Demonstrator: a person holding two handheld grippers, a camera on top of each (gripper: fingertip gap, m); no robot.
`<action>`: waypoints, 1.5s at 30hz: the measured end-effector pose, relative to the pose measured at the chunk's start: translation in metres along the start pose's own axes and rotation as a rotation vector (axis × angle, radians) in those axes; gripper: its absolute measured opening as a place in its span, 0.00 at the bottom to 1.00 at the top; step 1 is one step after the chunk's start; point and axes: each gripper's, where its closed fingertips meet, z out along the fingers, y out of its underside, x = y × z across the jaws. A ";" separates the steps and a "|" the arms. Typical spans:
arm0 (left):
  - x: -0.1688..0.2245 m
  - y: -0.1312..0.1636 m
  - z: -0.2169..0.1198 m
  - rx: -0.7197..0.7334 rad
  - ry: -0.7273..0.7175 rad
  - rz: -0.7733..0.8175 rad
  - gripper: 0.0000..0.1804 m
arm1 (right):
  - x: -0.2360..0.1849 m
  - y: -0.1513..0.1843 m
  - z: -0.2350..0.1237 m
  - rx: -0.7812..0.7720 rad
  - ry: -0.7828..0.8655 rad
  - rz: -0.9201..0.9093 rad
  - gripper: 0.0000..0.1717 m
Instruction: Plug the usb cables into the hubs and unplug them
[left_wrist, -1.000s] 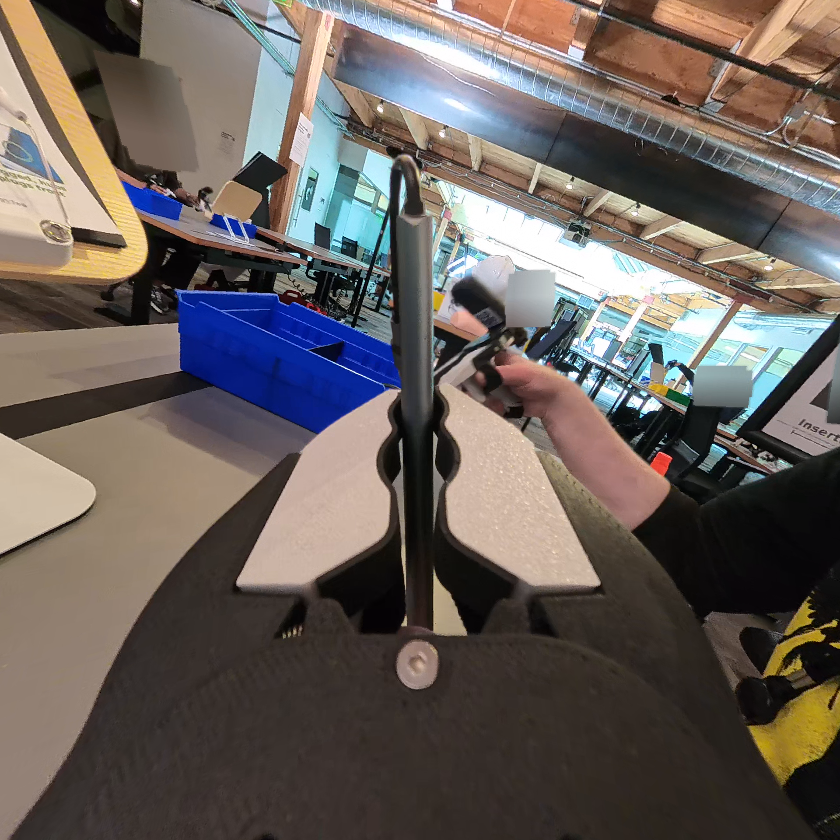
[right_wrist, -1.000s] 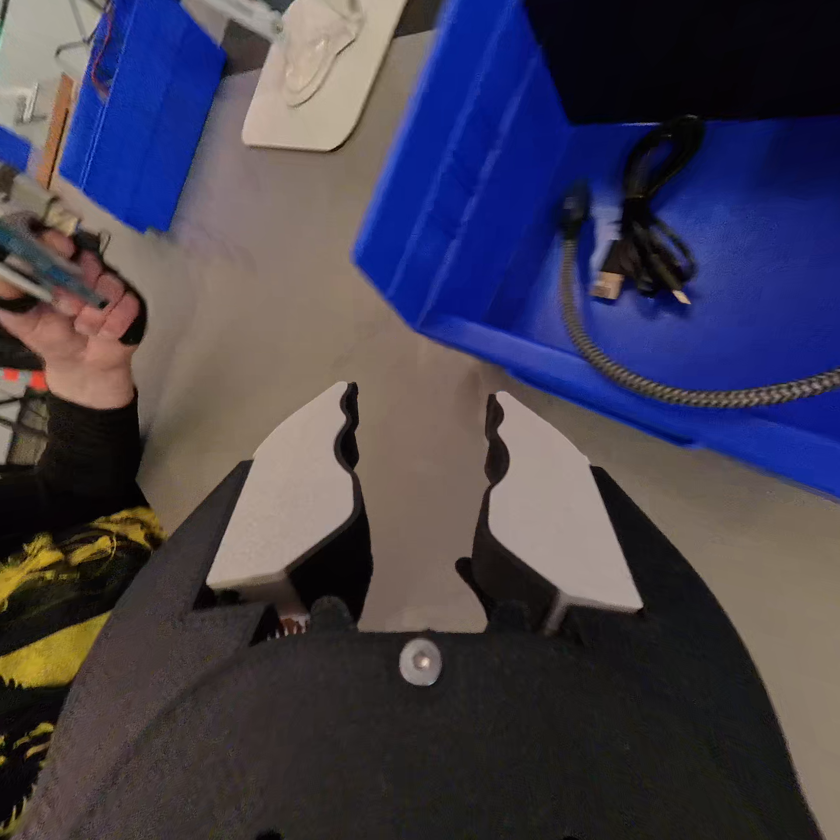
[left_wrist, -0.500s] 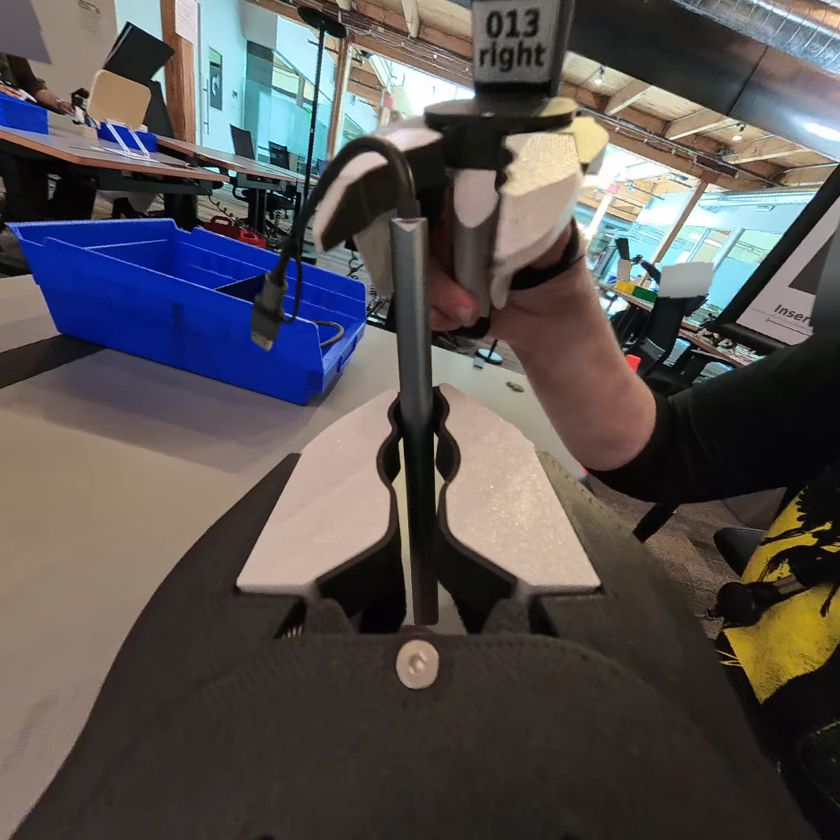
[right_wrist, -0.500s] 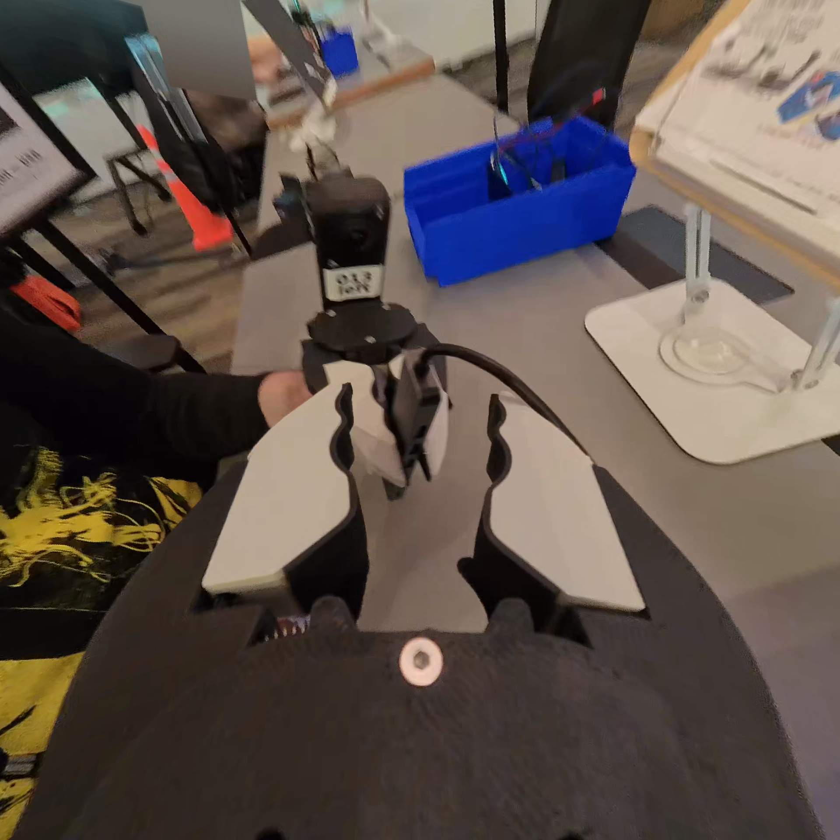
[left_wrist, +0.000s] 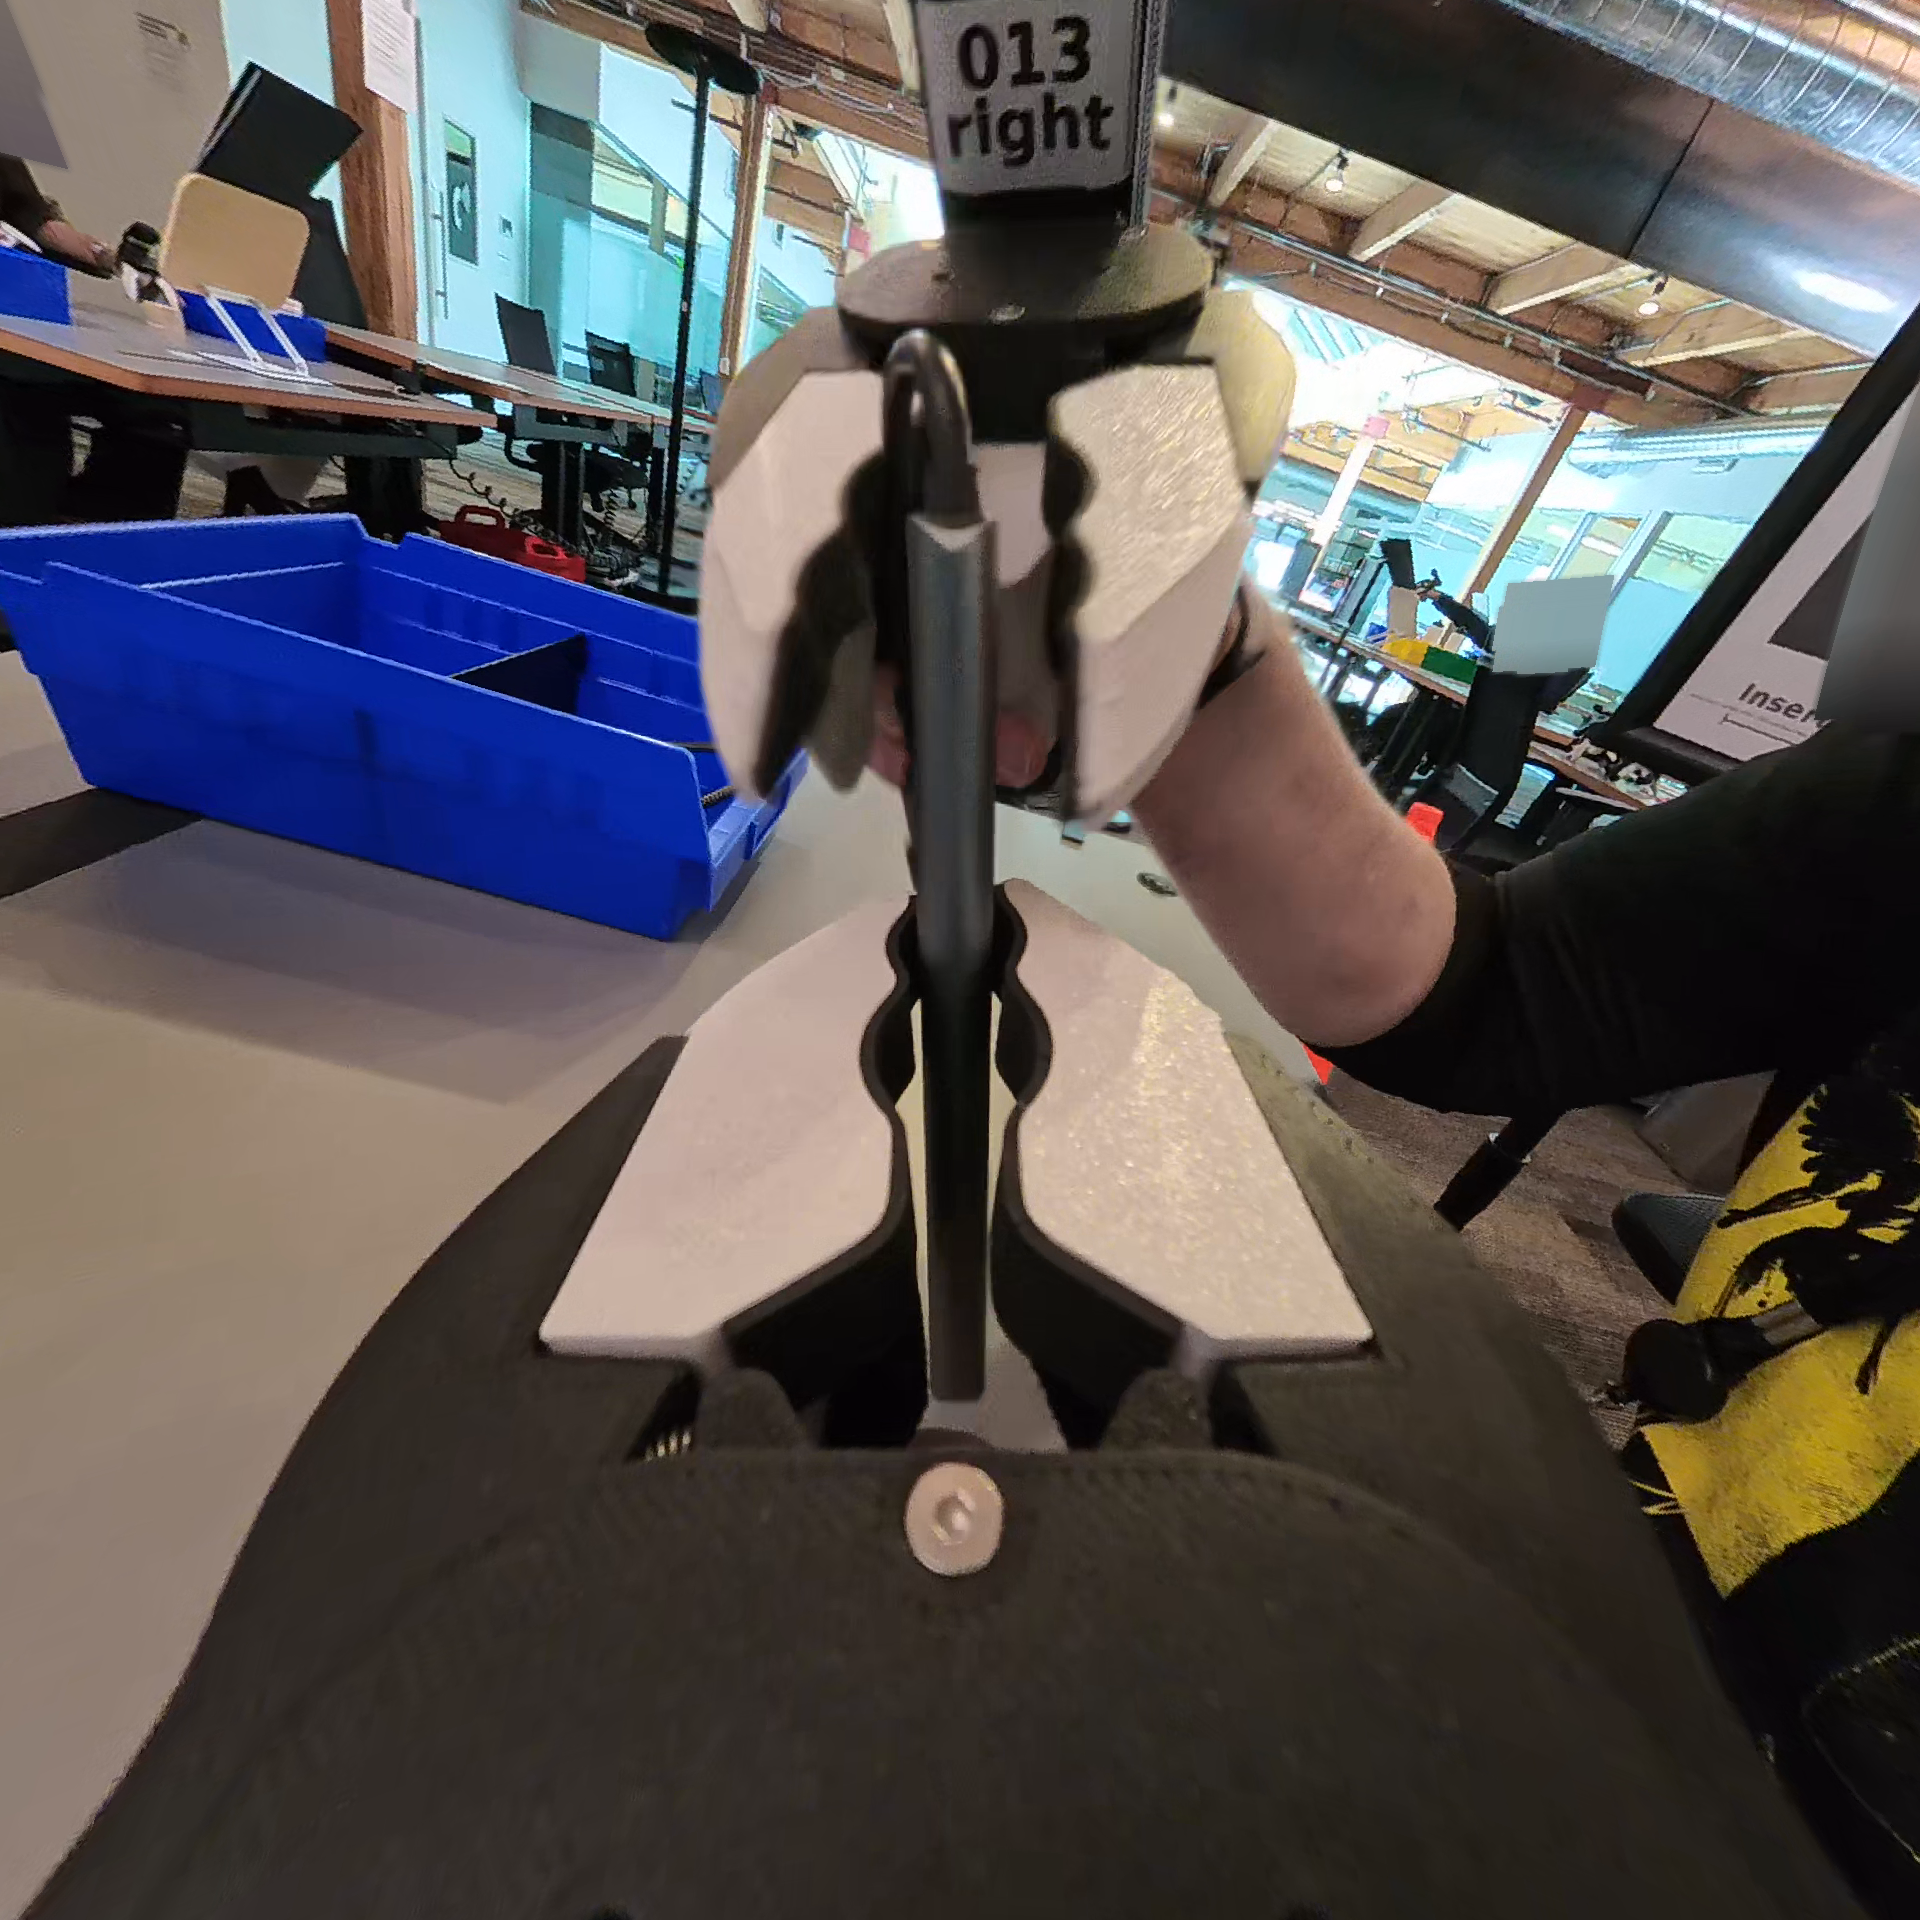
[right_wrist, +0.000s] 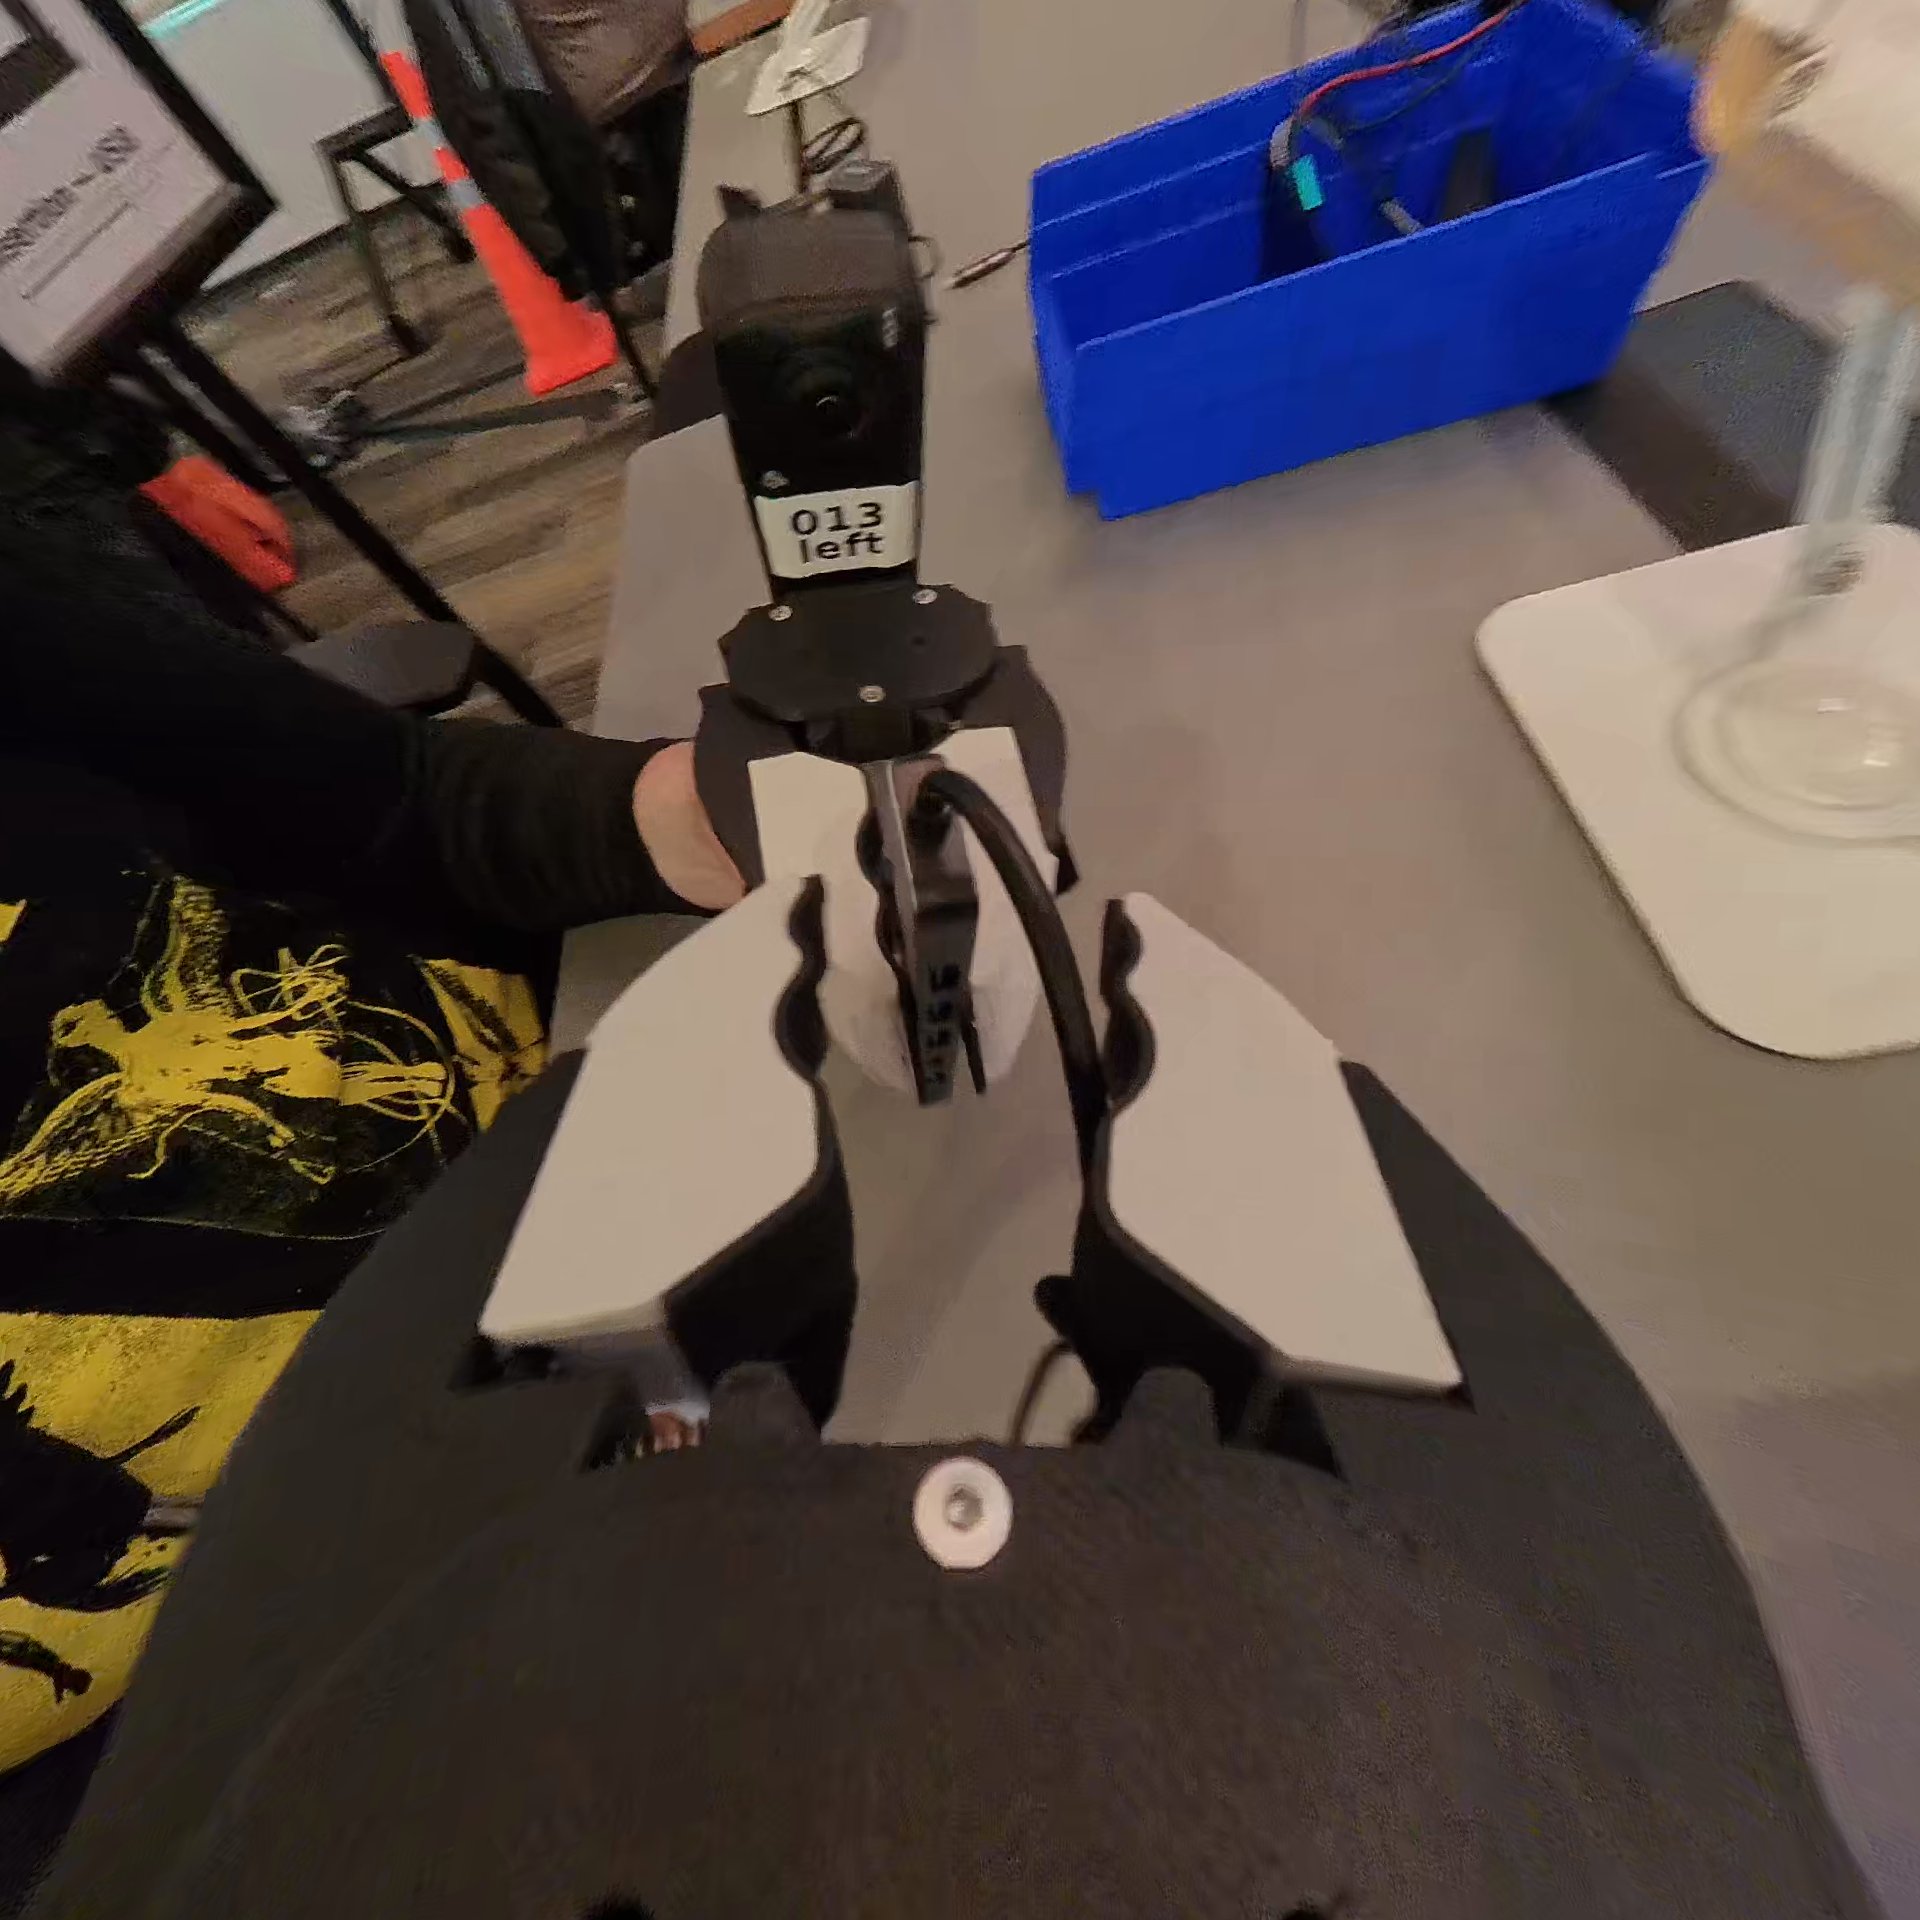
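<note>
Left tool (left_wrist: 951, 925): nearest in the left wrist view, narrowed onto a slim dark grey usb hub (left_wrist: 948, 790); both white fingers (left_wrist: 769, 1122) press its flat sides, and the hub stands on edge, sticking out past the fingertips.
Hub cable (right_wrist: 1029, 914): a black lead leaves the hub's far end, arches over and runs down along the inner face of the right tool's right-hand finger; whether it touches that finger cannot be told.
Right tool (right_wrist: 961, 925): jaws wide, nothing clamped; the hub's end sits in the gap between its fingertips with space on both sides.
Open room: bare grey bench (left_wrist: 260, 1091) lies to the left of the left tool; in the right wrist view more bare bench lies to the right of the tools.
Bench edge: the near left edge runs beside the person's black sleeve (right_wrist: 312, 790).
Blue bin (left_wrist: 395, 727): stands farther back on the bench, well apart from both tools, with a black divider inside.
White stand base (right_wrist: 1714, 790): sits toward the bench's right side.
Second blue bin (right_wrist: 1351, 301): toward the far end, holding wires.
Change: half a second ago the right tool stood farther from the hub; now its open fingertips flank it.
</note>
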 end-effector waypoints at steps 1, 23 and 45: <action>0.001 0.000 0.000 0.002 0.005 -0.001 0.06 | -0.003 0.000 0.006 0.007 -0.027 -0.004 0.20; -0.050 -0.014 -0.030 0.222 -0.169 -0.151 0.14 | 0.265 0.001 -0.250 0.264 0.771 0.264 0.06; -0.063 -0.004 -0.034 0.191 -0.200 -0.182 0.13 | 0.335 0.064 -0.293 0.535 0.955 0.607 0.37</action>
